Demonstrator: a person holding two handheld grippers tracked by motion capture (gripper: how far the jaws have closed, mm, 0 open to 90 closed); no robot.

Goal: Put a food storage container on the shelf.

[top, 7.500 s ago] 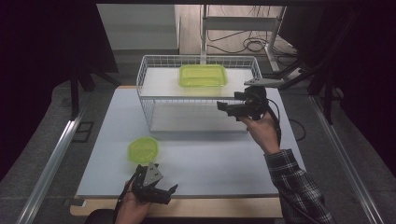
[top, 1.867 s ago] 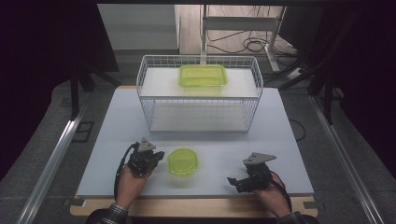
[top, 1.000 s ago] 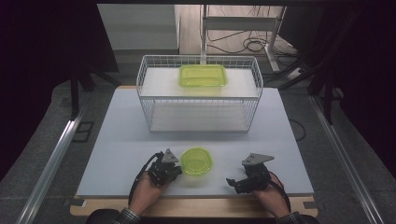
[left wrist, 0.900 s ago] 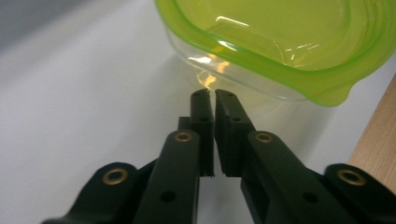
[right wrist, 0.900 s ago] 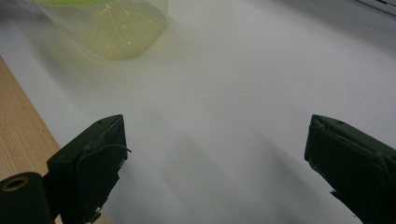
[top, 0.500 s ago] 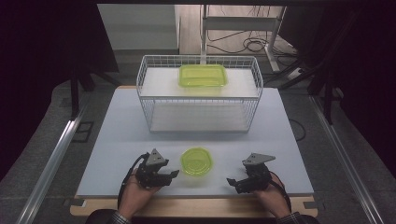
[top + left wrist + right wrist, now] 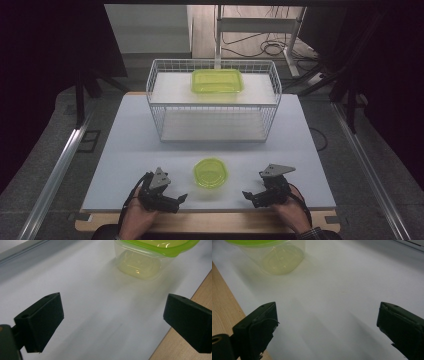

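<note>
A small round clear container with a green lid [image 7: 210, 172] stands on the white board near its front edge; it appears at the top of the left gripper view [image 7: 147, 257] and the right gripper view [image 7: 275, 257]. My left gripper [image 7: 181, 198] lies left of it, apart from it, and its jaws have just been opening, with nothing between them [image 7: 112, 322]. My right gripper [image 7: 246, 195] rests to the right of the container, open and empty [image 7: 327, 325]. A larger rectangular green-lidded container [image 7: 217, 81] sits on top of the white wire basket [image 7: 160, 107].
The wire basket stands at the back middle of the white board [image 7: 125, 145]. A wooden table edge [image 7: 210, 222] runs along the front. Metal rails [image 7: 55, 175] flank the table, and cables lie on the floor behind.
My left gripper let go of the small round container, opened, and drew back to the left. The container stays where it was set. The right gripper has not moved.
</note>
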